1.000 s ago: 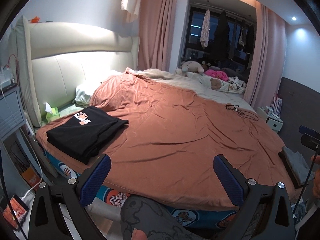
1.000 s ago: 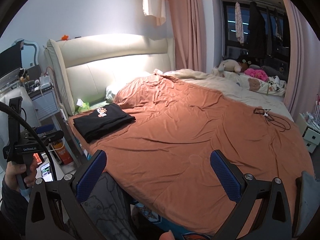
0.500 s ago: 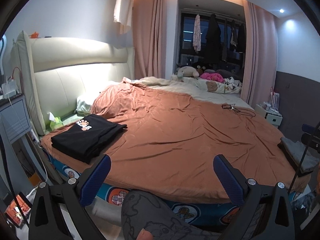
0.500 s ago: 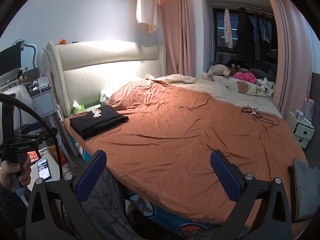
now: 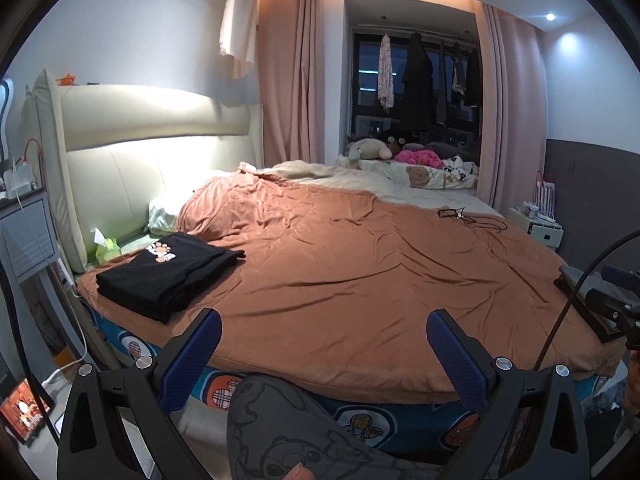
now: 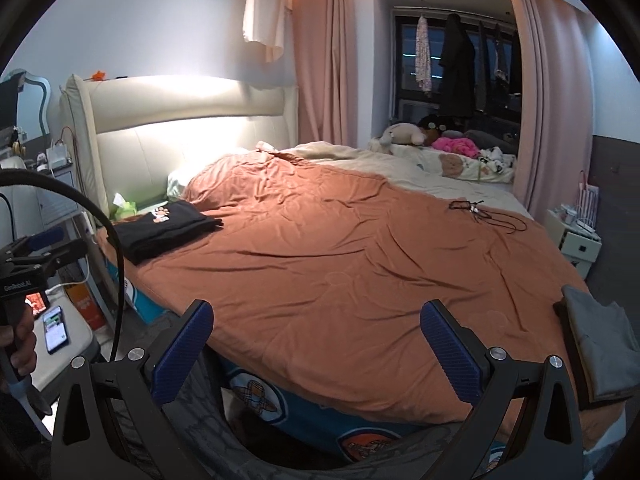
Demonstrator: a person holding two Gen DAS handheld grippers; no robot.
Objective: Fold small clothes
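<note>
A folded black garment with a paw print (image 5: 168, 274) lies on the near left corner of the bed's orange cover (image 5: 360, 272); it also shows in the right wrist view (image 6: 164, 230). A folded grey garment on a dark one (image 6: 600, 344) lies at the bed's right corner, also partly seen in the left wrist view (image 5: 580, 284). My left gripper (image 5: 324, 356) is open and empty, off the bed's near edge. My right gripper (image 6: 316, 348) is open and empty, also short of the bed.
Glasses and a cord (image 5: 468, 218) lie on the cover's far right. Plush toys and bedding (image 5: 400, 156) sit at the window. A nightstand (image 5: 24, 232) and tissue box (image 5: 106, 246) stand left. My knee (image 5: 288, 432) is below the left gripper. A phone (image 6: 56, 328) lies on a stool.
Both grippers have pulled back and up from the bed, so more of the room and the bed's near edge shows. Both stayed open and empty. The clothes have not moved.
</note>
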